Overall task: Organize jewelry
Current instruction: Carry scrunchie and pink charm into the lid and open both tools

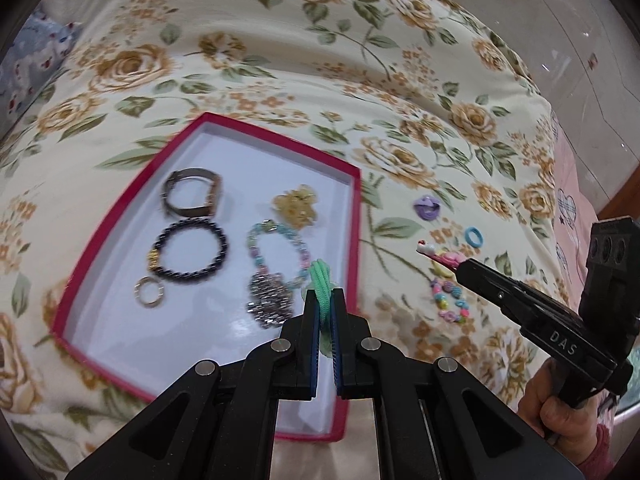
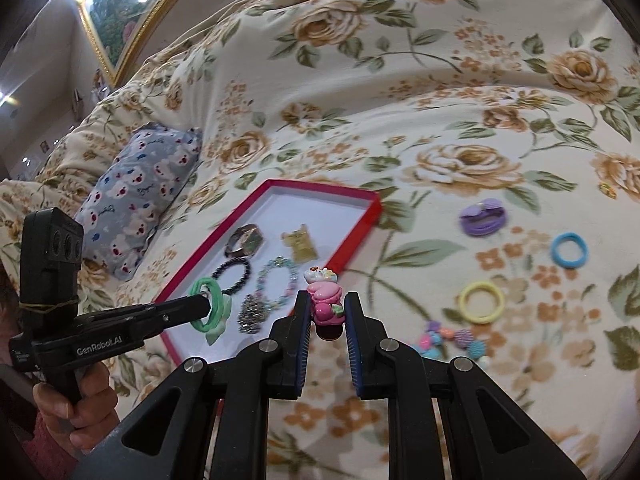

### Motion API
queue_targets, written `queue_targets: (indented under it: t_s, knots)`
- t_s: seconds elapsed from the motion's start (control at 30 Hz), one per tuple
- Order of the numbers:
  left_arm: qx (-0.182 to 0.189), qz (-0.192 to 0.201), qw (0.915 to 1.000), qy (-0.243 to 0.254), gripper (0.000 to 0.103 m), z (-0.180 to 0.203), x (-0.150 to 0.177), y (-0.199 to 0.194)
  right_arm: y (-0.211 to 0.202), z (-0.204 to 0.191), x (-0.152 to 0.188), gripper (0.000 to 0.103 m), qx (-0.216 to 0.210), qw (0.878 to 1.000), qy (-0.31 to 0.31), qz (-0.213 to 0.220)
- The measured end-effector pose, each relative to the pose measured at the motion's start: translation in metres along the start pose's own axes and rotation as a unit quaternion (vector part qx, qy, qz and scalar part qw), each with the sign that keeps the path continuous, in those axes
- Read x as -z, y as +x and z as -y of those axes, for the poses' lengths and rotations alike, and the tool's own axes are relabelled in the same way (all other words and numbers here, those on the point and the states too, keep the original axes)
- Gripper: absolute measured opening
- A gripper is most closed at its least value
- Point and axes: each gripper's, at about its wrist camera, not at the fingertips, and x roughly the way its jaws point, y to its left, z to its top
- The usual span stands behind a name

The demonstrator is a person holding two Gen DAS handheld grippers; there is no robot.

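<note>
Green elastic hair tie (image 1: 320,280), looped double, clamped between the closed pads of my left gripper (image 1: 325,304); it hangs over the near right corner of the red tray (image 1: 120,216), above the white floor, not touching it as far as I can judge

Pink moulded hair clip (image 2: 326,300), cartoon figure on top, pinched by its lower end in my right gripper (image 2: 327,312), jaws narrowed onto it; it sits just right of the tray's right wall, over the floral quilt (image 2: 440,120)

Already in the tray: watch (image 1: 192,194) at the far left, black bead bracelet (image 1: 190,250) nearer, small metal ring (image 1: 150,291) nearest, amber flower clip (image 1: 296,204) far right, pastel bead bracelet (image 1: 278,252) and a silver sparkly piece (image 1: 270,300) below it

Out on the quilt, right of the tray: purple clip (image 2: 482,216), blue hair tie (image 2: 569,250), yellow hair tie (image 2: 482,302), multicoloured bead bracelet (image 2: 452,340)

Handling note, my judgement: both pieces are on their way to the tray. I would place the green tie first, lowering it onto bare white floor at the near side, clear of the silver piece, and open only once it rests, since elastic springs. Then I bring the pink clip in over the right wall, keep it clear of the left gripper, and set it flat in the open far part, beside the amber clip
</note>
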Motion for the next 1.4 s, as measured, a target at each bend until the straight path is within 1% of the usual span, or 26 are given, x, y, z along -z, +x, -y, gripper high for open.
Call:
queue_targets:
  t_s: [0.43, 0.87, 1.13, 1.4]
  knots:
    - [-0.014, 0.010, 0.9995, -0.027, 0.004, -0.030, 0.008, -0.023, 0.008, -0.027, 0.006, 0.016, -0.018, 1.000, -0.014, -0.007]
    - [-0.029, 0.013, 0.9984, -0.048, 0.004, -0.057, 0.008, -0.030, 0.031, -0.057, 0.008, 0.016, -0.039, 0.998, -0.036, -0.025]
    - [-0.044, 0.011, 0.9967, -0.067, 0.004, -0.081, 0.003, -0.024, 0.057, -0.072, 0.008, 0.016, -0.048, 0.997, -0.046, -0.038]
    - [-0.054, 0.000, 0.9954, -0.079, 0.004, -0.099, -0.008, -0.004, 0.087, -0.075, 0.008, 0.016, -0.038, 0.996, -0.055, -0.057]
